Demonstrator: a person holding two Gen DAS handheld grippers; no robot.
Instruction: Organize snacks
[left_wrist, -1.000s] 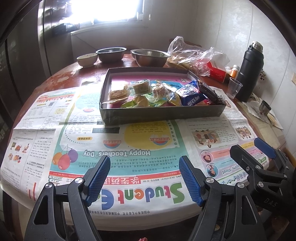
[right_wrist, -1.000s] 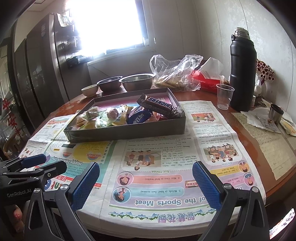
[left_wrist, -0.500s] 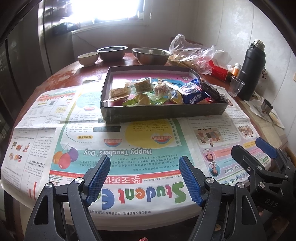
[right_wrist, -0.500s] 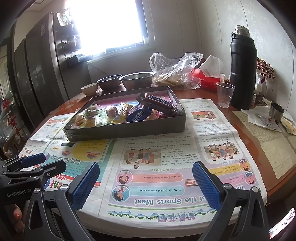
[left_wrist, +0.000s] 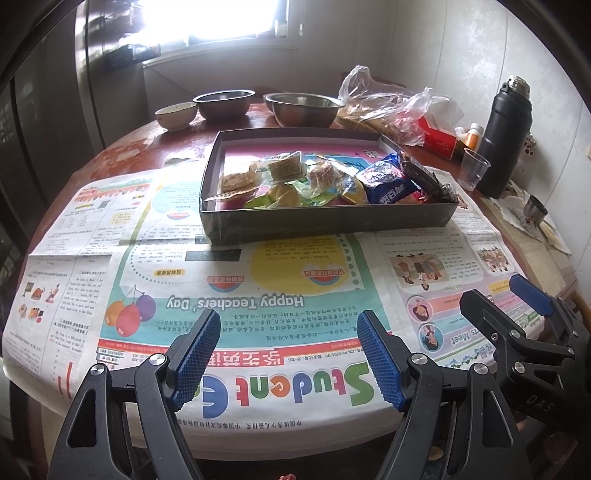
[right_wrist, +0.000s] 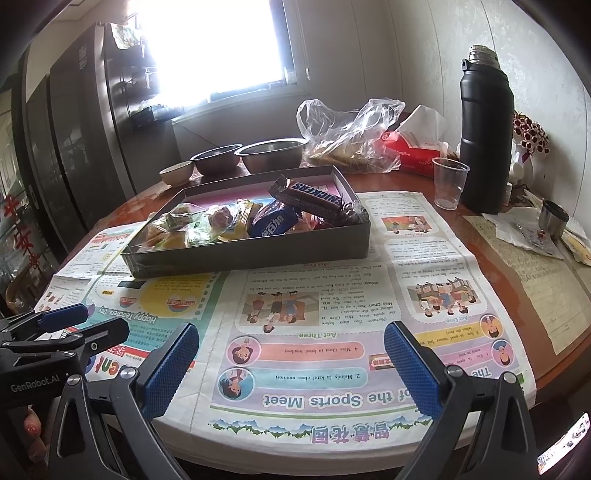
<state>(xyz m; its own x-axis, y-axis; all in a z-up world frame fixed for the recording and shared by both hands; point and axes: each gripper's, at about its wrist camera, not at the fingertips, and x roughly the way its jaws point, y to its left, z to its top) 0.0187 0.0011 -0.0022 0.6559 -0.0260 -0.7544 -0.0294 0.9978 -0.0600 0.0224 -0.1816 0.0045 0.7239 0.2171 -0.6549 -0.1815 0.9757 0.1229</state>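
A shallow dark box (left_wrist: 325, 221) (right_wrist: 258, 251) stands on the newspaper in the middle of the table and holds several wrapped snacks: biscuits (left_wrist: 240, 181), a blue packet (left_wrist: 388, 184) (right_wrist: 275, 223) and a Snickers bar (right_wrist: 317, 195) (left_wrist: 421, 173) lying on its right rim. My left gripper (left_wrist: 288, 350) is open and empty above the table's near edge, well short of the box. My right gripper (right_wrist: 291, 362) is open and empty, near the front edge to the right of the left one. Each shows in the other's view: the right one in the left wrist view (left_wrist: 517, 306), the left one in the right wrist view (right_wrist: 62, 325).
Newspaper (left_wrist: 258, 295) covers the near half of the round table. Behind the box are two steel bowls (left_wrist: 303, 107), a small ceramic bowl (left_wrist: 175, 112), a plastic bag (right_wrist: 351, 133) and a red tissue pack (right_wrist: 410, 151). A black flask (right_wrist: 484, 129), a plastic cup (right_wrist: 448, 181) and a small metal cup (right_wrist: 552, 218) stand at the right.
Both grippers have drifted slightly lower and closer to the table, so the box sits a little lower in the left view. The jaws stayed open. Nothing on the table moved.
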